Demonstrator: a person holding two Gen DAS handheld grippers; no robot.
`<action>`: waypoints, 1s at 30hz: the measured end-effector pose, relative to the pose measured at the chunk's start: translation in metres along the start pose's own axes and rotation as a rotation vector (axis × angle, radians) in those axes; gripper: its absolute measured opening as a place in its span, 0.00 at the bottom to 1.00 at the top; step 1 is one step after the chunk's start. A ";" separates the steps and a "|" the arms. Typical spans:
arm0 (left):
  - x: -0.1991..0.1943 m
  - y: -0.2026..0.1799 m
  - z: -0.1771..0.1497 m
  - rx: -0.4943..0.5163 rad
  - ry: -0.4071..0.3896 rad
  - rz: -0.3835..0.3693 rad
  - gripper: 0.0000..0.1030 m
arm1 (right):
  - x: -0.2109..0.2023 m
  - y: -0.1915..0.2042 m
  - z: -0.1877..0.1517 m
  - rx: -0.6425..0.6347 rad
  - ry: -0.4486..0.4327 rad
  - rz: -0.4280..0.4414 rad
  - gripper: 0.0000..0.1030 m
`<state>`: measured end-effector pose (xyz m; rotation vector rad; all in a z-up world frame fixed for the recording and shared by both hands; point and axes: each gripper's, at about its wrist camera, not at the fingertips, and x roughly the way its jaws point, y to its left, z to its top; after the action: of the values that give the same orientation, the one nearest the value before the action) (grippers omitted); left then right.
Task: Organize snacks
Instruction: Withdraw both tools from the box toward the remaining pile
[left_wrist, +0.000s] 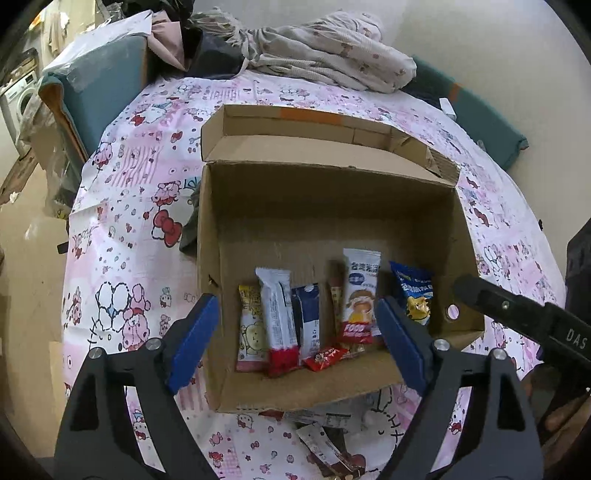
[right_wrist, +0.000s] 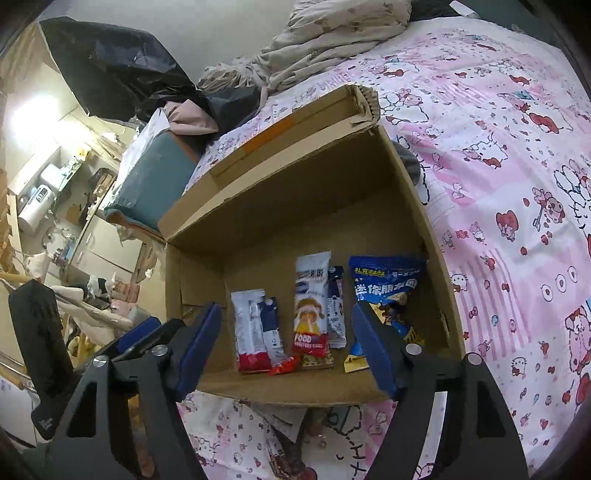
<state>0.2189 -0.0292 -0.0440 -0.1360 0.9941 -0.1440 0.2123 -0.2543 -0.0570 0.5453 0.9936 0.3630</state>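
Along near wall of cardboard box (left_wrist: 328, 206): snack packets (left_wrist: 284, 325) in a row, presumably for tidy storage; left gripper (left_wrist: 295, 339) and right gripper (right_wrist: 288, 343) wide apart, empty.

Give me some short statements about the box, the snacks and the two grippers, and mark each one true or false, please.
1. The cardboard box is open, with snack packs lying inside. True.
2. The blue bag lies outside the box on the sheet. False: it is inside the box.
3. The left gripper holds a snack. False: its jaws are open, nothing clamped.
4. The right gripper is open. True.
5. The box stands on a pink cartoon sheet. True.
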 end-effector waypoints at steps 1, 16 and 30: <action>0.000 0.001 0.000 -0.006 0.001 0.001 0.82 | -0.001 0.001 0.000 -0.001 -0.001 0.000 0.74; -0.025 0.008 -0.013 -0.004 -0.035 0.035 0.82 | -0.033 0.015 -0.017 -0.024 -0.039 -0.022 0.74; -0.050 0.011 -0.055 -0.027 -0.007 0.066 0.82 | -0.076 0.028 -0.070 -0.038 -0.077 -0.083 0.78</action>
<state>0.1464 -0.0118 -0.0339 -0.1281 0.9923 -0.0703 0.1123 -0.2534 -0.0184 0.4786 0.9308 0.2844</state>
